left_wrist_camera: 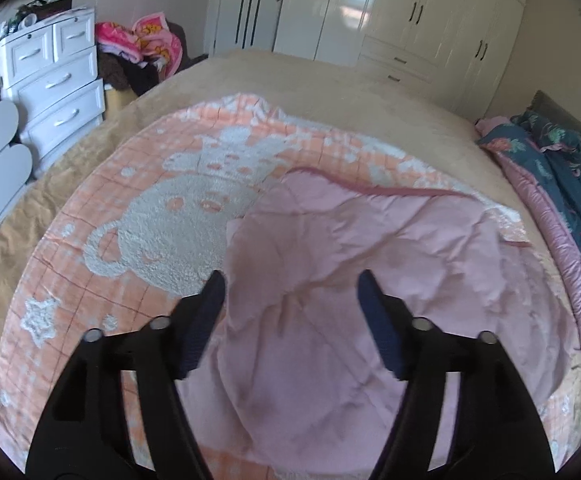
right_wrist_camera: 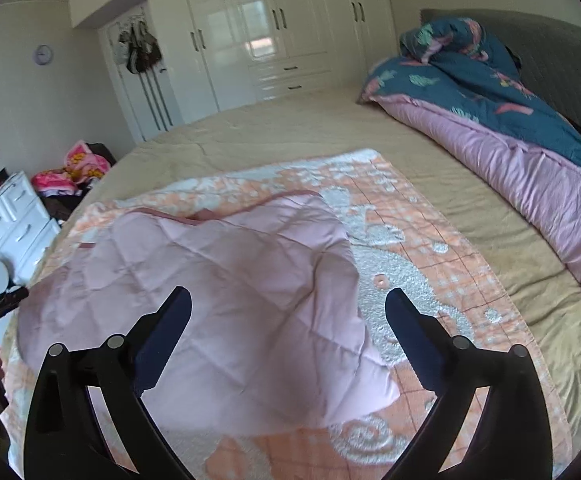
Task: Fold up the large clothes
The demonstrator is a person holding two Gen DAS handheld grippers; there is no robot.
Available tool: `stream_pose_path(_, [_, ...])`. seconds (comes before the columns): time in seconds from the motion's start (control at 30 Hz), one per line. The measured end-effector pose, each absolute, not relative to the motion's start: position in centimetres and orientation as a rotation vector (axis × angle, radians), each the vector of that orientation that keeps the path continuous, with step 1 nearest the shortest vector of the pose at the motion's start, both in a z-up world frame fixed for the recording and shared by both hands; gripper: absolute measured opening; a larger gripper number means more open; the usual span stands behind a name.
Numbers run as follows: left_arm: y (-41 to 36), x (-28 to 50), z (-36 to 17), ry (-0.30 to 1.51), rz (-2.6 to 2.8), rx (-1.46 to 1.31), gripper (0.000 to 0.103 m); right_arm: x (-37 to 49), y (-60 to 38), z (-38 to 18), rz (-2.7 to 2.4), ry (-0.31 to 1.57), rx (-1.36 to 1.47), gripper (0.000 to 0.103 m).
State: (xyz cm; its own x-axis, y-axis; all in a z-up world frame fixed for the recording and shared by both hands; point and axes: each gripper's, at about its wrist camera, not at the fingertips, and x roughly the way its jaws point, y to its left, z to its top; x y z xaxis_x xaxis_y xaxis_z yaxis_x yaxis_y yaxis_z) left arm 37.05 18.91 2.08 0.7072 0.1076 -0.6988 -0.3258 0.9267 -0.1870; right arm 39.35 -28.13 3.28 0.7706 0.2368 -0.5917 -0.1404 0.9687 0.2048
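Released left tongs (left_wrist_camera: 292, 276) and right tongs (right_wrist_camera: 288, 294) above pink-backed blanket (right_wrist_camera: 218, 280) on bed (right_wrist_camera: 290, 128).

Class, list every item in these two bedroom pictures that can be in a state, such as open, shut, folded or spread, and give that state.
Left hand-held gripper: open, nothing between its fingers.
Right hand-held gripper: open, empty.
Blanket: spread flat on the bed, one part folded over, pink underside up.
Quilt: bunched along the headboard.
Wardrobe doors: shut.
Drawers: shut.
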Motion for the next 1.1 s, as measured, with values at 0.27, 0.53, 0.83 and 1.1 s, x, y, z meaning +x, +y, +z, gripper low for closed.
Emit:
stream_pose_path(0.27, [17.7,33.0,5.1,0.704,0.203,-0.326,0.094,34.7,-28.0,6.1,0.256,0.61,0.164,0.099])
stream_pose_path(0.53, [16.1,28.6,5.8,0.678,0.183,-0.345,0.094,30.0,-27.9,8.6,0.257,0.532,0.115,0.099])
stream_pose_path(0.83, [14.7,24.9,6.0,0.669,0.198,-0.295,0.094,26.8,-28.3,8.6,0.271,0.525,0.118,0.099])
stream_pose_path(1.1, [14.4,23.0,4.5,0.697,0.207,-0.285,0.094,25.9,-28.7,6.9,0.251,0.559,0.142,0.099])
